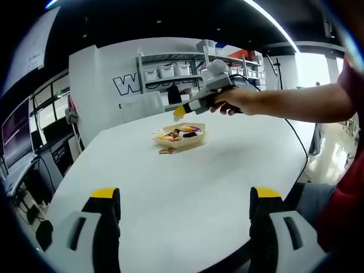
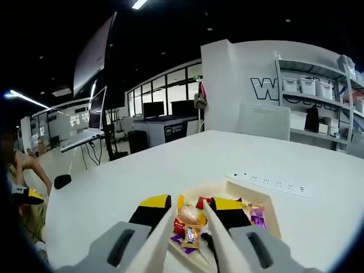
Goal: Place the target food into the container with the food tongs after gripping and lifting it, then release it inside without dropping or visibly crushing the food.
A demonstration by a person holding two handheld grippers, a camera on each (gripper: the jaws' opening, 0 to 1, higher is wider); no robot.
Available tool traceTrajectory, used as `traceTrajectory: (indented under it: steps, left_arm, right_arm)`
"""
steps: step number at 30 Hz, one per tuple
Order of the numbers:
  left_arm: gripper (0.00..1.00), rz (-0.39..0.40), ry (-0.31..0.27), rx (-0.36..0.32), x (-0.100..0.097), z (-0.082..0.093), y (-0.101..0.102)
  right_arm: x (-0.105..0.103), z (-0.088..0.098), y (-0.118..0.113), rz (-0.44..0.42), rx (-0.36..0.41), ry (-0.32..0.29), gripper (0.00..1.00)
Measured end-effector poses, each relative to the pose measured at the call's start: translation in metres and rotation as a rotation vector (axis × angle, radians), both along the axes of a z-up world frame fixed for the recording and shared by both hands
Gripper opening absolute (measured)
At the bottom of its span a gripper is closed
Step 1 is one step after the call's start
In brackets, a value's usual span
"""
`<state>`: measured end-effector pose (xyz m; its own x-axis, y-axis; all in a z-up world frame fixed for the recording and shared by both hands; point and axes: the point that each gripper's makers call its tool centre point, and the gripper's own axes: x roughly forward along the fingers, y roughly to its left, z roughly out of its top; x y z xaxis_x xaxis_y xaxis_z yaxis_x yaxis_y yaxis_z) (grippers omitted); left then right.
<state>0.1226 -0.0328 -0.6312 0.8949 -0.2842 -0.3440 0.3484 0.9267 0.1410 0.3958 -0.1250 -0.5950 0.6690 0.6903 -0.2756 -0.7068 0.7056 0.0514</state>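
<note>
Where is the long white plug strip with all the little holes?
In the right gripper view, the power strip lies flat on the white table, toward the right, just beyond the far edge of the snack tray.

White tabletop [image 1: 187,187]; white partition wall [image 2: 227,85] with dark lettering; metal shelving [image 1: 170,77] holding storage bins; monitors [image 2: 153,109]; ceiling strip lights [image 2: 139,4].

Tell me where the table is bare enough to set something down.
Bare: the wide stretch of table between the left gripper and the tray, and the far side between the tray and the power strip. Crowded: the tray itself, full of snacks, with the right gripper and tongs over it, and a wrapper beside it.
</note>
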Motion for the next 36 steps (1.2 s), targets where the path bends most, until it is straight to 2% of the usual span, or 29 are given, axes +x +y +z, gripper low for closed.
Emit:
traceTrajectory:
  steps: [5, 16, 21, 27, 36]
  left_arm:
    - [0.91, -0.003, -0.002, -0.003, 0.000, 0.001, -0.001]
    - [0.91, 0.005, -0.003, -0.013, -0.001, 0.000, 0.002]
    - [0.92, 0.007, -0.008, -0.018, 0.000, 0.001, 0.002]
    - [0.99, 0.020, -0.009, -0.034, 0.001, 0.001, 0.005]
    - [0.99, 0.030, -0.008, -0.046, 0.000, 0.001, 0.009]
  right_arm:
    - [-0.004, 0.002, 0.004, 0.008, 0.013, 0.006, 0.22]
    - [-0.017, -0.002, 0.025, 0.086, -0.002, -0.003, 0.23]
    - [-0.025, -0.007, 0.037, 0.129, -0.010, 0.006, 0.23]
    - [-0.032, -0.012, 0.051, 0.164, -0.015, 0.010, 0.24]
    - [-0.038, -0.024, 0.066, 0.205, -0.050, 0.001, 0.24]
